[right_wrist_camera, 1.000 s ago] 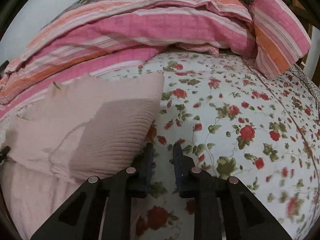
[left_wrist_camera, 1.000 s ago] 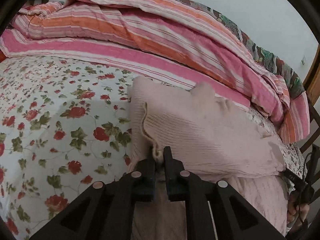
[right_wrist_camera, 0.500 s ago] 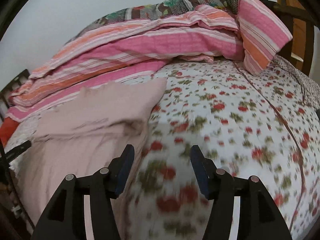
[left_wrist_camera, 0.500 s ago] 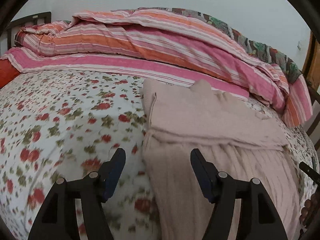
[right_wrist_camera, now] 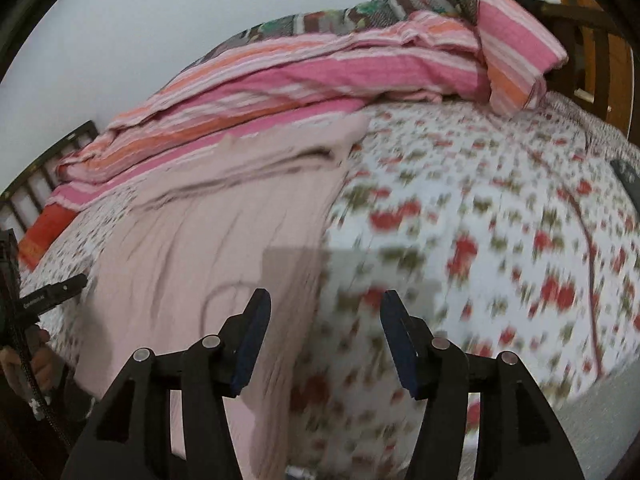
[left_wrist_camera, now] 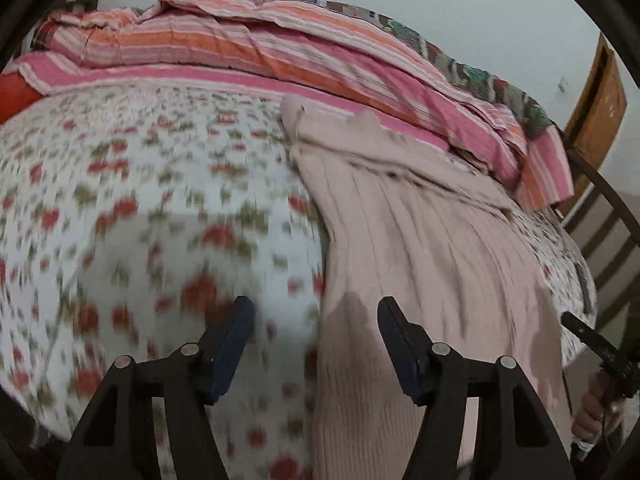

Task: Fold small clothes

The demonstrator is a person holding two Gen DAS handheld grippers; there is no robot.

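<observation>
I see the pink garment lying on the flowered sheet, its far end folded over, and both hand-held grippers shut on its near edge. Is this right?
Not quite. Both wrist views show the jaws spread wide, holding nothing: the left hand-held gripper and the right hand-held gripper are open above the garment's near part. The rest is right: it lies on the flowered sheet, its far end folded over.

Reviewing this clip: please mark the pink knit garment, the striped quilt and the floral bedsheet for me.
pink knit garment (left_wrist_camera: 432,248): left wrist view, on its ribbed lower panel.
striped quilt (right_wrist_camera: 340,76): right wrist view, on a pink band along its middle.
floral bedsheet (left_wrist_camera: 140,184): left wrist view, on the bare printed area left of the garment.
</observation>
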